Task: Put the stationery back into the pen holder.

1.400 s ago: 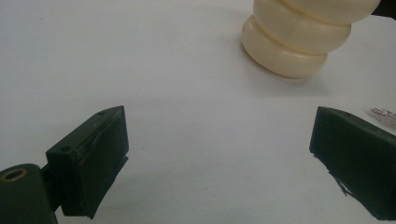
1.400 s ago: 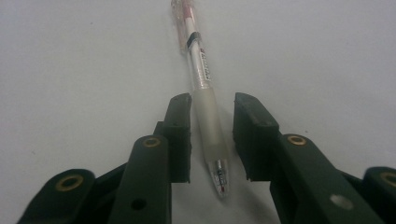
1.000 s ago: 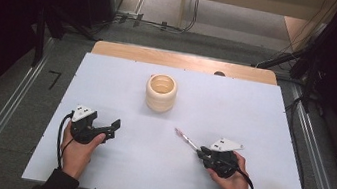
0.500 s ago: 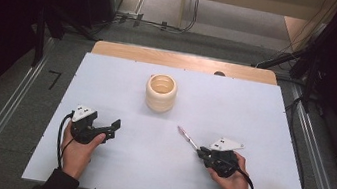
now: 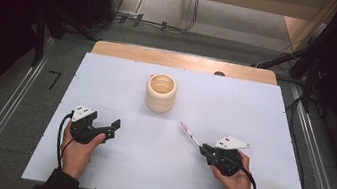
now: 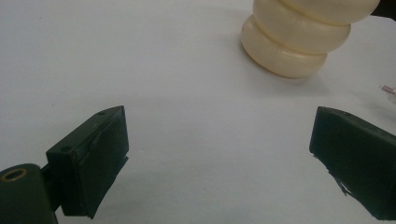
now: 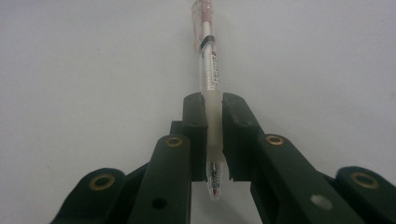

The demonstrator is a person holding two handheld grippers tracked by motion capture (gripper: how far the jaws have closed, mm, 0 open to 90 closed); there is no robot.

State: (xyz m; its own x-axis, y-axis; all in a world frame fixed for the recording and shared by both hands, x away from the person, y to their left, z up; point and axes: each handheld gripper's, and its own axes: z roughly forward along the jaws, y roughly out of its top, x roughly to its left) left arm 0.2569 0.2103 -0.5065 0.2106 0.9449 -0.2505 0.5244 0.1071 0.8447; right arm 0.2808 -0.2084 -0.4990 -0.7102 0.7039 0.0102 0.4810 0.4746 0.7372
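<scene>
Right gripper point(image 7: 213, 109) pinching a clear pen point(image 7: 209, 70), pads pressed against its frosted grip section; jaws just closed in on it. Pen lying along the jaws, capped pinkish end pointing away over the white table point(image 7: 70, 70), tip tucked back between the jaw arms and partly hidden. Printing on the barrel too small to read. From the high view, pen point(image 5: 191, 134) jutting from the right gripper point(image 5: 203, 148) toward the cream ribbed cup point(image 5: 160, 93), well apart from it. Left gripper point(image 6: 219, 154) spread wide, nothing between its pads; cup point(image 6: 299, 42) cut off at the top edge there. Left gripper point(image 5: 113, 126) resting on the table near the front edge.
</scene>
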